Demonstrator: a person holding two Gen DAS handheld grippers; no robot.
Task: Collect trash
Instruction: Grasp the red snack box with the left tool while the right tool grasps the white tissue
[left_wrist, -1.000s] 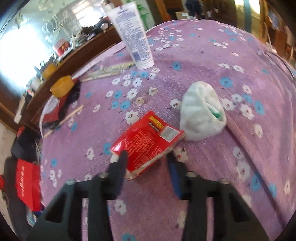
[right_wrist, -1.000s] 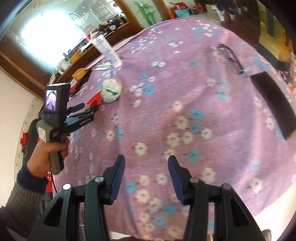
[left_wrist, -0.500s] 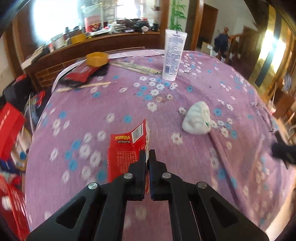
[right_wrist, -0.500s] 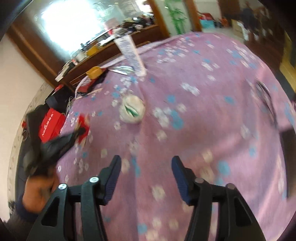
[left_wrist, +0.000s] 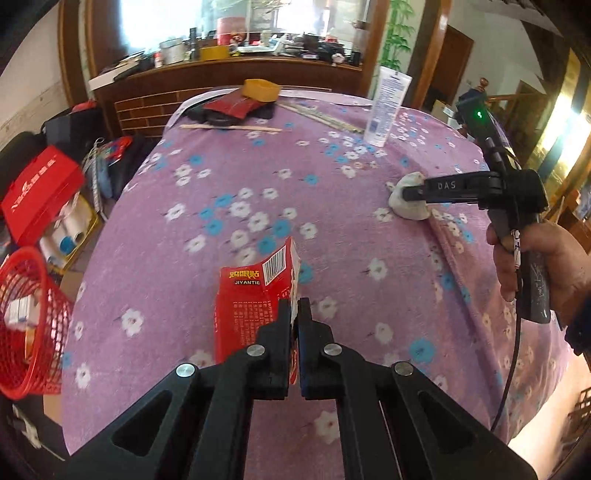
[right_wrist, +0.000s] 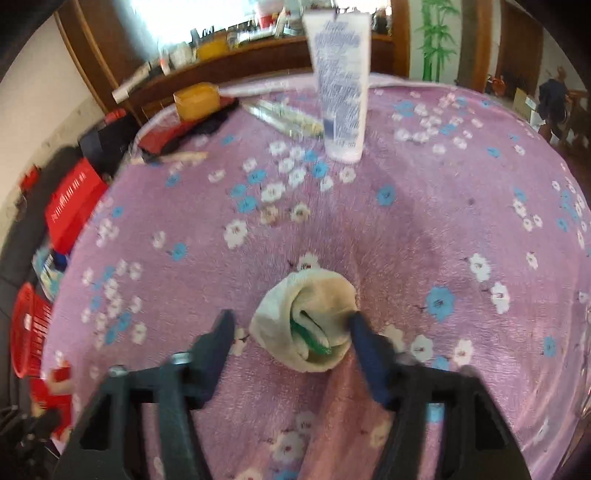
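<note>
My left gripper (left_wrist: 294, 308) is shut on a red snack wrapper (left_wrist: 251, 299) and holds it above the purple flowered tablecloth (left_wrist: 332, 229). A crumpled white wad with green inside (right_wrist: 308, 325) lies on the cloth. My right gripper (right_wrist: 290, 323) is open with its fingers on either side of the wad. In the left wrist view the right gripper (left_wrist: 404, 194) reaches the wad (left_wrist: 410, 208) from the right.
A red mesh basket (left_wrist: 26, 325) stands on the floor left of the table. A white tube (left_wrist: 388, 107) stands upright at the far side. A yellow bowl (left_wrist: 260, 89), red packets and sticks lie at the far edge. Red boxes sit on the floor.
My left gripper closed on the red wrapper and lifted it off the cloth. My right gripper moved across the table to the white wad and now straddles it.
</note>
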